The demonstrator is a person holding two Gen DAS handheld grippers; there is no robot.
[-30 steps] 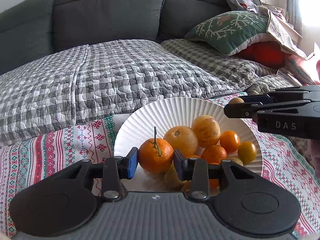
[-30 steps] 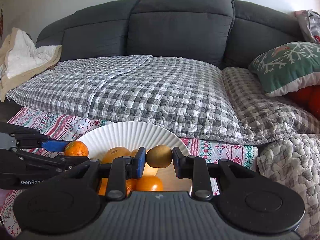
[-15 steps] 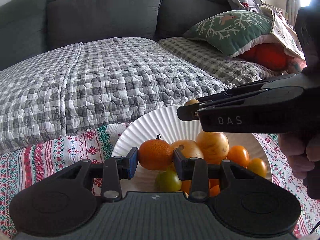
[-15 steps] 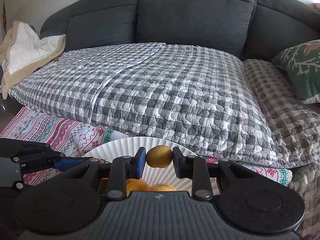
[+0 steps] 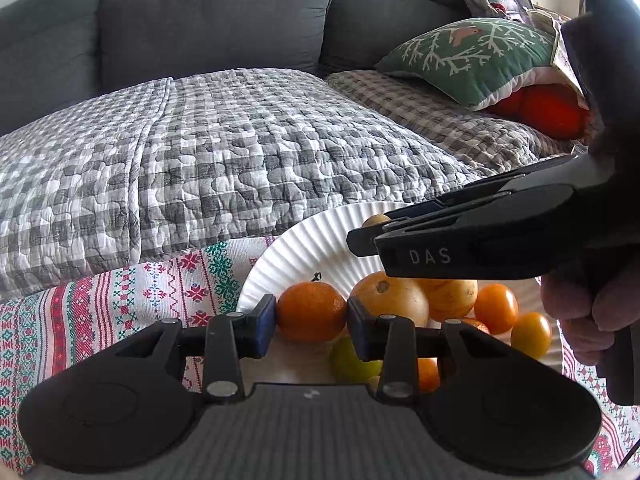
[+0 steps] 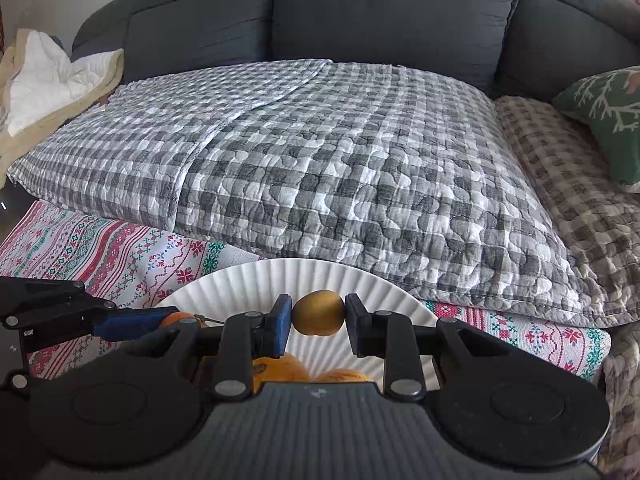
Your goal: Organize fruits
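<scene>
My left gripper (image 5: 311, 316) is shut on an orange tangerine (image 5: 311, 311) with a short stem, held over the near left part of a white paper plate (image 5: 304, 240). The plate holds several fruits: large yellow-orange ones (image 5: 394, 300), small orange ones (image 5: 495, 308) and a green one (image 5: 352, 360). My right gripper (image 6: 318, 314) is shut on a small brownish-yellow kiwi (image 6: 318, 313), held above the same plate (image 6: 256, 284). The right gripper crosses the left wrist view (image 5: 360, 236) above the fruit, and the left gripper shows at the right wrist view's left edge (image 6: 132, 322).
The plate sits on a red, green and white patterned cloth (image 5: 140, 292). Behind it lies a grey checked quilt (image 6: 320, 152) on a dark grey sofa (image 6: 392, 16). A green pillow (image 5: 476, 56) lies at the right, a white blanket (image 6: 48, 76) at the left.
Both grippers have kept their fruits and risen over the plate. The right gripper has moved left, further across the left wrist view.
</scene>
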